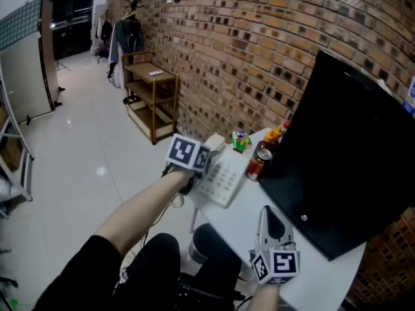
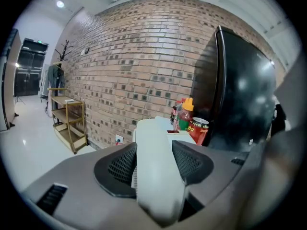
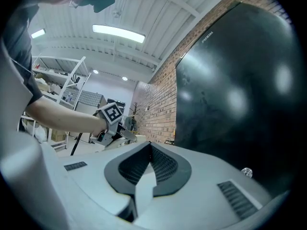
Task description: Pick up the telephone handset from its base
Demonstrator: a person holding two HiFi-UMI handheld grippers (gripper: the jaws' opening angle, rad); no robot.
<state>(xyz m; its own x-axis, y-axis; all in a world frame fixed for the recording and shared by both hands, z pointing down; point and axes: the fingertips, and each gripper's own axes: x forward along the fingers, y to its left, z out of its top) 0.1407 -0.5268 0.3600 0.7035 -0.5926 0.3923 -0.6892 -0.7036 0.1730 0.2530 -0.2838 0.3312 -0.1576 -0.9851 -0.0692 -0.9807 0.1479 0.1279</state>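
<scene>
Two pads of your left gripper [image 2: 153,146] press on the telephone handset [image 2: 156,176], one on each side. The jaws stand partly apart, and the pale handset fills the gap between them.

Your right gripper [image 3: 148,146] has its jaws shut tip to tip, and nothing is in them. It sits low in the head view, over the white table [image 1: 243,222], just beside the big black screen [image 1: 350,154].

You can see white print on the red can [image 2: 199,128], but it is too small to read. A tiny pale word sits near the top of the black screen in the right gripper view, also too small to read.

The handset's long side runs from the bottom middle of the left gripper view up toward the can and the brick wall [image 2: 139,66]. In the head view it is at the base [image 1: 220,180] with the buttons, near the middle. You cannot tell if it is lifted off.
</scene>
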